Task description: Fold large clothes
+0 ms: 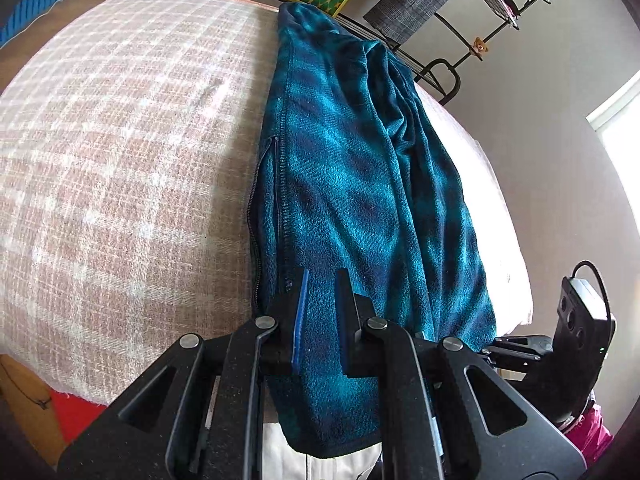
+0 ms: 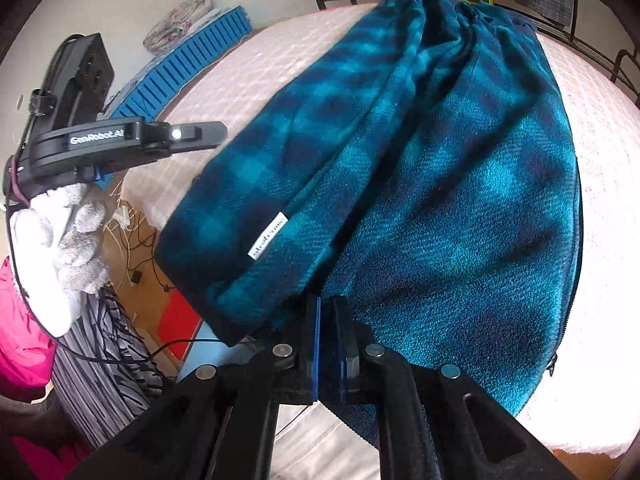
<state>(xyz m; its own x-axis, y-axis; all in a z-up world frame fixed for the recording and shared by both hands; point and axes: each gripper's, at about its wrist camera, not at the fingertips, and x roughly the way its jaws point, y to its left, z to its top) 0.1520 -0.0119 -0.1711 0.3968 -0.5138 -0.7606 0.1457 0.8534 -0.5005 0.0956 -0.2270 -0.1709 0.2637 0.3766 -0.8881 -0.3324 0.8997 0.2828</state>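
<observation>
- Left tool [image 1: 320, 308] is pinched nearly closed on the near hem of the teal plaid fleece [image 1: 344, 184].
- Right tool [image 2: 329, 336] is clamped shut on that hem too.
- Fleece lies lengthwise on the checked bed [image 1: 120, 160], pointing away (far end bunched, hem corner cut off).

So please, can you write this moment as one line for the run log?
stage: folding | item: teal plaid fleece jacket on checked blanket | left gripper: shut on jacket hem | right gripper: shut on jacket hem
</observation>
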